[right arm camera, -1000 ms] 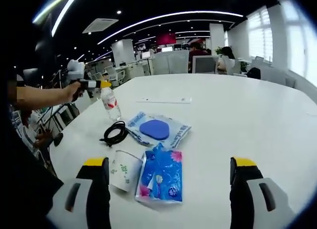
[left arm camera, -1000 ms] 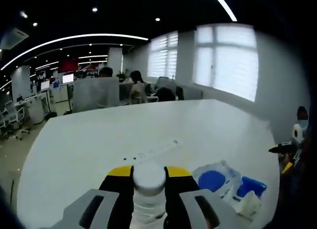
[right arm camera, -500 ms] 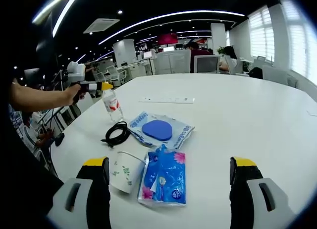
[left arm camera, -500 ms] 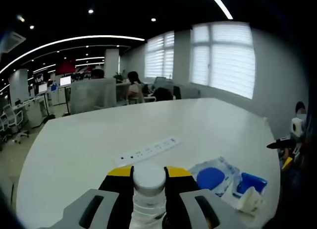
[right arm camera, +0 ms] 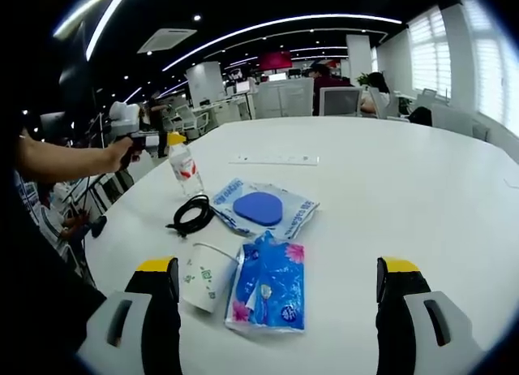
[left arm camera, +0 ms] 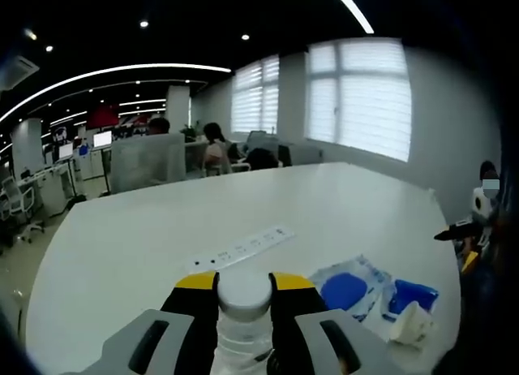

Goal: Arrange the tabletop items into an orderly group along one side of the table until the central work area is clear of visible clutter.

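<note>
In the left gripper view my left gripper (left arm camera: 244, 298) is shut on a clear water bottle with a white cap (left arm camera: 244, 292). The right gripper view shows that bottle (right arm camera: 183, 169) with its red label near the table's left edge, held by the left gripper (right arm camera: 151, 138). A coiled black cable (right arm camera: 190, 214), a clear bag with a blue pad (right arm camera: 261, 208), a blue tissue pack (right arm camera: 268, 284) and a paper cup on its side (right arm camera: 204, 277) lie ahead of my right gripper (right arm camera: 276, 282), which stands open and apart from them. The bag (left arm camera: 347, 289), tissue pack (left arm camera: 412, 298) and cup (left arm camera: 410, 328) also lie at the lower right of the left gripper view.
A white power strip (right arm camera: 275, 159) lies further along the white table (right arm camera: 422, 188); it shows as the strip (left arm camera: 243, 247) just beyond the bottle. Office desks, chairs and seated people stand behind the table. A person's arm (right arm camera: 65, 157) reaches in from the left.
The left gripper with the bottle has sunk slightly toward the table near the cable. The right gripper's view has barely shifted.
</note>
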Motion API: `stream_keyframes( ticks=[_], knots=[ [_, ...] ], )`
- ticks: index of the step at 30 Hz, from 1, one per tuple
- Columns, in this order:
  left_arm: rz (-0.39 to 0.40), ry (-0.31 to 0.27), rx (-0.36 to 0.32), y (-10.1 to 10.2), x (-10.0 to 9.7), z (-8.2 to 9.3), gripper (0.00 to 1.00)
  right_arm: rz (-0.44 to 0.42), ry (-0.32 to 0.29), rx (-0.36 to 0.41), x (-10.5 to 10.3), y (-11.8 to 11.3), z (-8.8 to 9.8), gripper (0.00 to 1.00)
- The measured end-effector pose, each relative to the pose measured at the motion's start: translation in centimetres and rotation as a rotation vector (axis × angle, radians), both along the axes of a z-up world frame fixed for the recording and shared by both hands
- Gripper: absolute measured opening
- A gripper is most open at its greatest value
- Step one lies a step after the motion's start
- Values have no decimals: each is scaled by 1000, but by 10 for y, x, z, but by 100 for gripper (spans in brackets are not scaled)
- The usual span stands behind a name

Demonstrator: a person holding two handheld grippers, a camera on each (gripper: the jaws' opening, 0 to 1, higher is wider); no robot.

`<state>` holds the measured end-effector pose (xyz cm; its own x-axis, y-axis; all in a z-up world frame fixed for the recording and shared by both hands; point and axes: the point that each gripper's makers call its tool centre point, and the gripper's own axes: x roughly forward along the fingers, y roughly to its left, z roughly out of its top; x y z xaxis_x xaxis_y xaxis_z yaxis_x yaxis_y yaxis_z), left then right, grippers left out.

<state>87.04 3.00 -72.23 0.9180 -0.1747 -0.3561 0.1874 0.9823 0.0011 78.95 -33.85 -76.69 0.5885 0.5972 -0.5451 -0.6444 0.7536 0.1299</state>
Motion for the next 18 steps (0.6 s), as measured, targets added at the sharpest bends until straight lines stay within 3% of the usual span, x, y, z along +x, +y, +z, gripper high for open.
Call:
stream_keyframes(
  ticks=[12, 18],
  knots=[
    [51, -32, 8, 1, -1, 3, 22, 9, -7, 12, 3, 3, 3, 98],
    [129, -90, -40, -4, -10, 25, 22, 19, 2, 8, 2, 5, 0, 98]
  ],
)
